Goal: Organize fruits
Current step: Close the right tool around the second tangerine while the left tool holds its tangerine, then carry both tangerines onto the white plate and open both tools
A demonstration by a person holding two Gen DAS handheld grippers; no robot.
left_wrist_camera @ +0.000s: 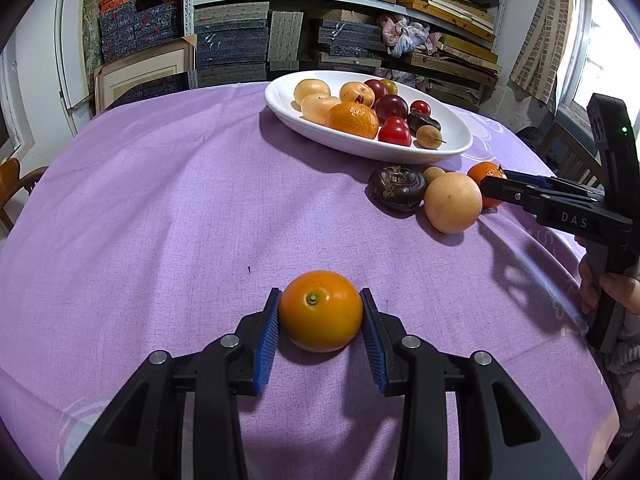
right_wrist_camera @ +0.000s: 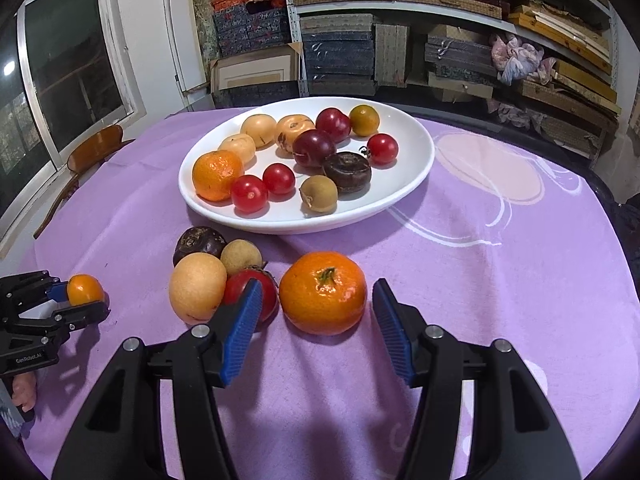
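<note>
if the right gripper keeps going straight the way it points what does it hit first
Most likely the mandarin, which sits on the cloth between the open right gripper pads, untouched. The white plate lies farther along that line.

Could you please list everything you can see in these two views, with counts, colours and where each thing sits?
Plate: one, white, far on the cloth, holding about eleven fruits.
Tablecloth: one, purple.
Mandarin: one, orange, on the cloth between the right gripper's pads, untouched.
Small orange fruit: one, clamped by the left gripper.
Loose cluster: four fruits, tan, dark brown, small tan, red, before the plate.
Shelves: stacked boxes behind.
Left gripper: black, blue pads.
Right gripper: black, blue pads, open.
</note>
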